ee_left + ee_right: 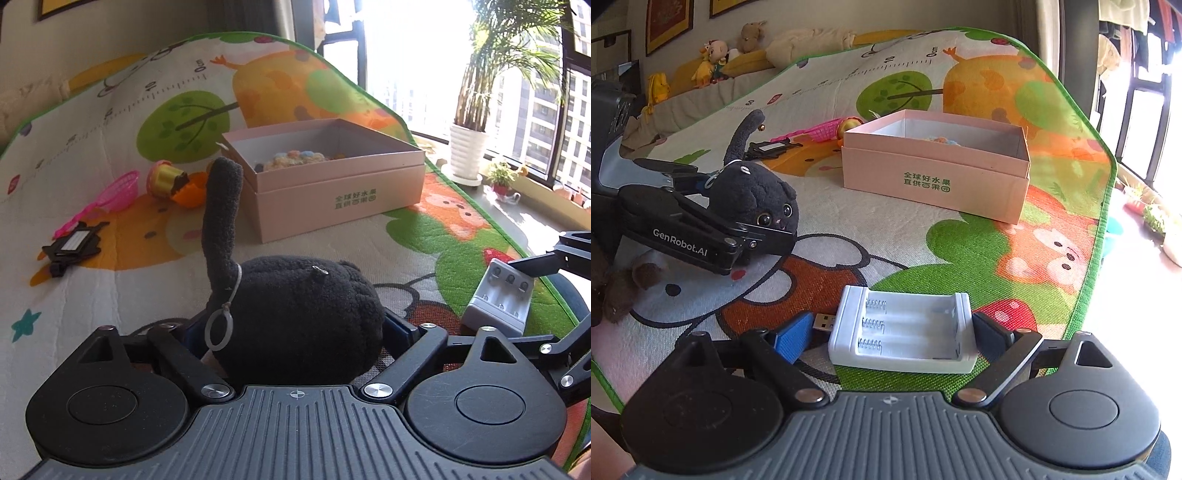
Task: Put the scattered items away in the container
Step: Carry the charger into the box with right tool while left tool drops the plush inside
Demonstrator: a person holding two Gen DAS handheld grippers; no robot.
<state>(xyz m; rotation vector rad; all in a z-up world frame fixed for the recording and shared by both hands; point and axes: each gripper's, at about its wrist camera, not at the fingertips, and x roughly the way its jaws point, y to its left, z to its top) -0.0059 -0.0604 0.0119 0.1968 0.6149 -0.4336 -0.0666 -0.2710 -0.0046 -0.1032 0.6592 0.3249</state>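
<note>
A black plush cat [295, 314] with an upright tail sits on the play mat [92, 295] between the fingers of my left gripper [295, 325]. The pads press on both of its sides. In the right wrist view the left gripper [738, 203] clasps the plush cat [753, 195] across its face. My right gripper [892, 332] is open around a white battery charger [905, 332] that lies on the mat. Its blue left pad stands clear of the charger, beside the USB plug [823, 321]. The open pink box [332, 192] [934, 177] stands further back with a colourful fluffy item [295, 158] inside.
Left of the box lie a pink toy strainer [118, 192], a yellow and orange toy [177, 184] and a black flat frame [74, 247]. A brown plush [635, 280] lies at the mat's near left. The mat's green edge [1104, 206] runs along the window side, with potted plants [467, 151] beyond.
</note>
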